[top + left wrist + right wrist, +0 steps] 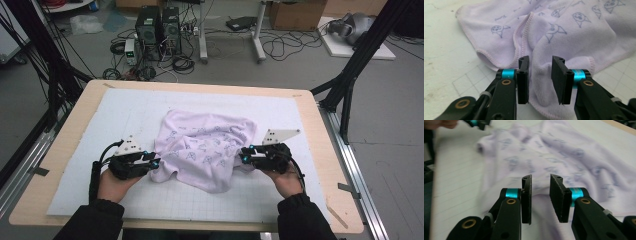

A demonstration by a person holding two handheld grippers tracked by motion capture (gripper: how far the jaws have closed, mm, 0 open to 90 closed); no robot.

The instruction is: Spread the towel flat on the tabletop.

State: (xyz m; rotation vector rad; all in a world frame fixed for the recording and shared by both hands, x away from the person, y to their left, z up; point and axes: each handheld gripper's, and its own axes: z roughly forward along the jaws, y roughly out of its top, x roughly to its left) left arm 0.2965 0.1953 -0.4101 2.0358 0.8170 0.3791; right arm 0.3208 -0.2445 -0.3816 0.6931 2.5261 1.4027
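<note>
A crumpled lilac cloth printed with small cartoon figures lies in the middle of the white grid mat. My left gripper sits at the cloth's left edge and my right gripper at its right edge, both low over the mat. In the left gripper view the jaws stand apart with a fold of the cloth lying in the gap, and the pads do not press it. In the right gripper view the jaws are also apart over the cloth, and the other gripper shows at the top left.
The mat lies on a wooden table with a bare rim all around. Beyond the far edge, computer towers and tangled cables sit on the floor. Black frame legs stand at the table's left and right.
</note>
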